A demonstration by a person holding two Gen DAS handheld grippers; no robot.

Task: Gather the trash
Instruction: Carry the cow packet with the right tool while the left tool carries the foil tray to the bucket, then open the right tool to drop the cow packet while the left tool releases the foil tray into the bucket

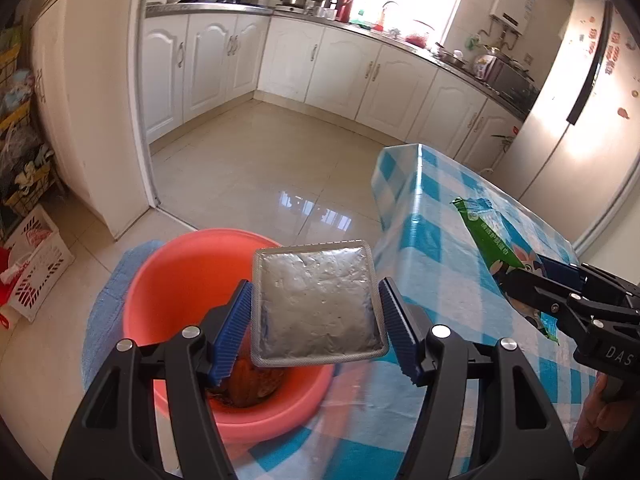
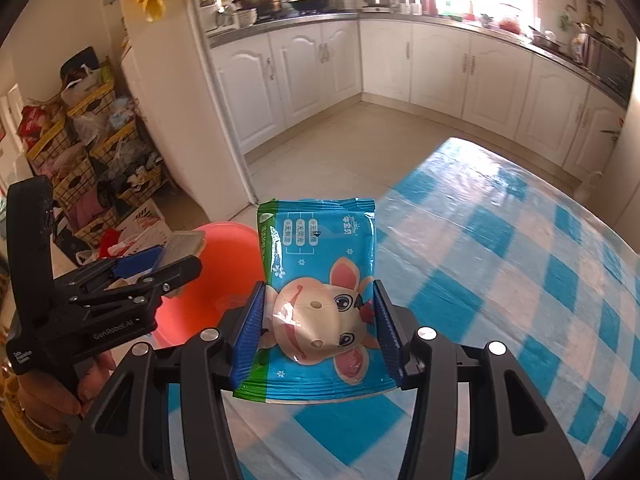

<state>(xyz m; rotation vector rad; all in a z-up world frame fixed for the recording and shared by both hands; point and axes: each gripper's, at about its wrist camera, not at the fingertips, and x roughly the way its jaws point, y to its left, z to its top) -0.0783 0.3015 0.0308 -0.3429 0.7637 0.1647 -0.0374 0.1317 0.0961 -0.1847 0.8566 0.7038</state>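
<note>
My left gripper [image 1: 316,322] is shut on a flat silver foil pouch [image 1: 318,306], held above the orange bucket [image 1: 168,280], which has brown scraps at its bottom. My right gripper [image 2: 320,328] is shut on a blue wet-wipe packet with a cartoon animal [image 2: 320,292], held over the table's left edge. In the left wrist view the right gripper [image 1: 560,292] appears at the right with the packet's green edge [image 1: 492,240] sticking out. Seen from the right wrist, the left gripper [image 2: 132,276] with the pouch [image 2: 184,244] hangs in front of the bucket [image 2: 228,256].
A table with a blue-and-white checked cloth [image 1: 440,248] stands right of the bucket. White kitchen cabinets [image 1: 328,68] line the far walls across a tiled floor [image 1: 256,168]. A fridge [image 1: 568,112] stands at the right. Stacked baskets of clutter [image 2: 92,152] and a white crate [image 1: 36,260] sit at the left.
</note>
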